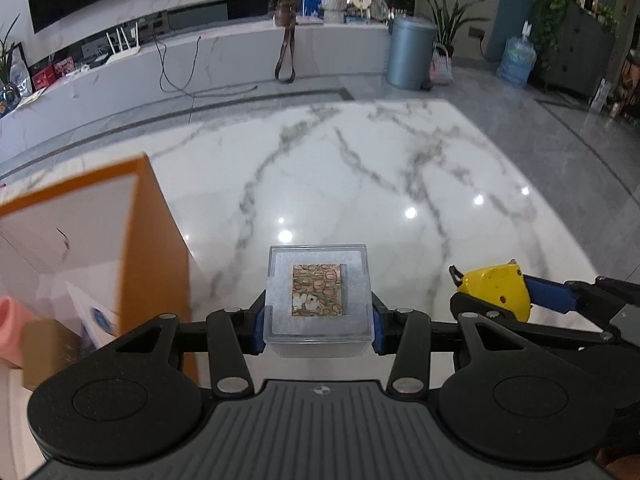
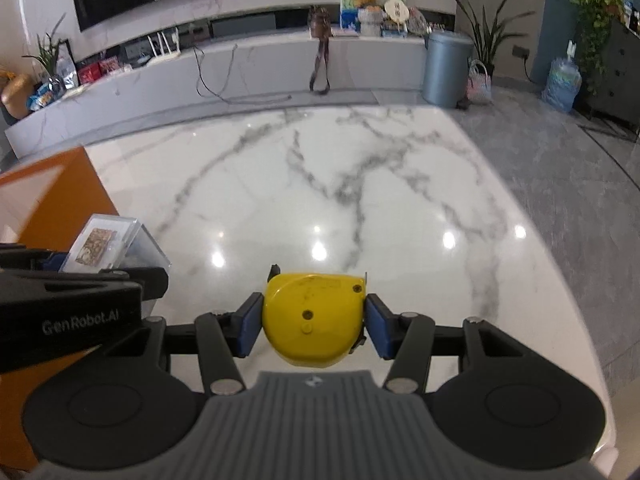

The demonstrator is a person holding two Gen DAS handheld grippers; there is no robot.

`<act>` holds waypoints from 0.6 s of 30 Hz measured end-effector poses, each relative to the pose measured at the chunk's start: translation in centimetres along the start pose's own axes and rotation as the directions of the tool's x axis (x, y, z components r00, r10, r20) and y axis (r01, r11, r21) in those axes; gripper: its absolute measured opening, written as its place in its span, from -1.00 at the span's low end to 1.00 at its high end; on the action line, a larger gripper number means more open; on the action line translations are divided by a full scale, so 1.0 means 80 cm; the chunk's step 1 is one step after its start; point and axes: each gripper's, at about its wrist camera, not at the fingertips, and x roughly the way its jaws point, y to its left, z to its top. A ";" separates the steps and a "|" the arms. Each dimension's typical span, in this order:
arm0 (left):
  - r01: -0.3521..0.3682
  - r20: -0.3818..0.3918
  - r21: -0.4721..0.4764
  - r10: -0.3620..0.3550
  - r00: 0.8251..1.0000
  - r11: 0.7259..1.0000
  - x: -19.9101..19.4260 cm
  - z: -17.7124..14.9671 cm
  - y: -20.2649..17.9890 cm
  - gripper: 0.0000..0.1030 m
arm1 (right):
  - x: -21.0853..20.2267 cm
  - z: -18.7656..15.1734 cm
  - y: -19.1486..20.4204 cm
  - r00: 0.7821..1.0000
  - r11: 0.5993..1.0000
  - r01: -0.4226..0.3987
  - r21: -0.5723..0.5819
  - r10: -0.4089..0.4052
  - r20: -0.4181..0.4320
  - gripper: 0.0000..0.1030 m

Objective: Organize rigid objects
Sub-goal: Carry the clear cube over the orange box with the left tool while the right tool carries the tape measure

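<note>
My left gripper [image 1: 318, 314] is shut on a clear plastic box [image 1: 318, 298] with a patterned card inside, held above the white marble table [image 1: 360, 168]. The same clear box shows in the right wrist view [image 2: 108, 246] at the left. My right gripper [image 2: 312, 322] is shut on a yellow tape measure [image 2: 314, 314], held above the table. The tape measure also shows in the left wrist view [image 1: 496, 290], to the right of the clear box. An open orange box [image 1: 156, 248] stands at the left, right beside the left gripper; its orange side shows in the right wrist view [image 2: 60, 196].
Inside the orange box lie a pink object [image 1: 10, 328], a brown carton [image 1: 44, 348] and white packaging [image 1: 96, 316]. Beyond the table's far edge are grey floor, a long low cabinet [image 1: 200, 56] and a grey bin [image 1: 410, 52].
</note>
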 end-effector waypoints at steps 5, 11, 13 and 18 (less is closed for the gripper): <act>-0.001 0.031 0.018 0.001 1.000 1.000 -0.039 0.014 0.017 0.02 | -0.037 0.016 0.018 0.997 0.999 -0.044 -0.018 0.045 0.056 0.05; -0.037 0.059 0.033 0.035 0.998 0.999 -0.077 0.018 0.055 0.02 | -0.076 0.029 0.060 0.988 0.991 -0.111 -0.077 0.119 0.101 0.05; -0.063 0.069 0.033 0.061 0.996 0.997 -0.088 0.016 0.073 0.02 | -0.085 0.033 0.077 0.983 0.986 -0.135 -0.102 0.147 0.111 0.05; -0.118 0.078 0.013 0.117 0.990 0.993 -0.109 0.013 0.121 0.02 | -0.102 0.037 0.126 0.970 0.966 -0.190 -0.173 0.212 0.118 0.05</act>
